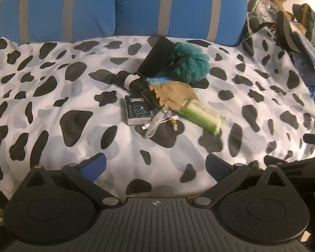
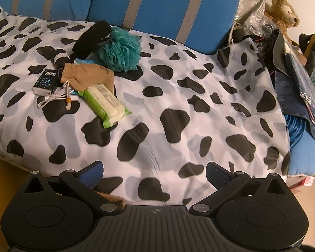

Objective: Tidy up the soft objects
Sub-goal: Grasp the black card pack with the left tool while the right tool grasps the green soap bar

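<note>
A small pile lies on the cow-print bed cover (image 1: 52,96). It holds a teal mesh bath pouf (image 1: 190,63) (image 2: 120,49), a black pouch (image 1: 158,55) (image 2: 92,37), a tan drawstring bag (image 1: 172,93) (image 2: 86,75), a green wipes pack (image 1: 201,114) (image 2: 104,106), a small dark box (image 1: 136,110) (image 2: 45,84) and a white cable (image 1: 157,122) (image 2: 54,98). My left gripper (image 1: 156,166) is open and empty, near the front of the bed, short of the pile. My right gripper (image 2: 155,171) is open and empty, to the right of the pile.
Blue striped cushions (image 1: 119,8) (image 2: 157,6) line the back. A teddy bear (image 2: 283,10) and a heap of bags and clothes (image 2: 294,63) sit at the right. A blue pillow (image 2: 304,153) lies at the right edge. A cardboard box edge (image 2: 2,180) shows at lower left.
</note>
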`<state>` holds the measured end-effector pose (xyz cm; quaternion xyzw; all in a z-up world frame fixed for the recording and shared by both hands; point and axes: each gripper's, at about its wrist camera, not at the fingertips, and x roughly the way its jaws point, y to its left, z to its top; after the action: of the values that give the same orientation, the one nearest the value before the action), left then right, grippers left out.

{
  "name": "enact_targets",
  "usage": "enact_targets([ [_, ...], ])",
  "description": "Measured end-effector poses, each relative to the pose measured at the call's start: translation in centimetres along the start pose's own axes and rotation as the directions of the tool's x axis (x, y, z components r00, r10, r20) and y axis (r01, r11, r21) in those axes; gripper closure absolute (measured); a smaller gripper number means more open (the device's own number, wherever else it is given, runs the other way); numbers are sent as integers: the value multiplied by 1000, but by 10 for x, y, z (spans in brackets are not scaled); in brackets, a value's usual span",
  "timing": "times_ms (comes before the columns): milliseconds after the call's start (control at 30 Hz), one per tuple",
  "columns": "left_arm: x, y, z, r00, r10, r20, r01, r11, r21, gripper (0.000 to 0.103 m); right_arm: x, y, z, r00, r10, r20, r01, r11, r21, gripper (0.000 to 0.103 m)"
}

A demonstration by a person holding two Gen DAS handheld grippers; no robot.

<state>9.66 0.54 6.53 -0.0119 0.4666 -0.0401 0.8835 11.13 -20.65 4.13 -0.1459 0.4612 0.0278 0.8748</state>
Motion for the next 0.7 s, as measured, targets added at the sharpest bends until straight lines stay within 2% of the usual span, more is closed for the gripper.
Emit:
enact_targets([
  [133, 14, 5, 7, 1000, 22, -22, -22, 1000, 14, 0, 8, 3, 12, 998, 66, 7, -66, 998, -7, 0],
  [433, 36, 22, 25, 997, 74, -20, -74, 997, 19, 0, 27, 21, 39, 984, 179, 1, -179, 983, -35, 0],
  [700, 51, 32, 38, 996, 87, -15, -87, 996, 11, 0, 45, 35, 50, 977, 210, -29, -211, 975, -66, 0],
])
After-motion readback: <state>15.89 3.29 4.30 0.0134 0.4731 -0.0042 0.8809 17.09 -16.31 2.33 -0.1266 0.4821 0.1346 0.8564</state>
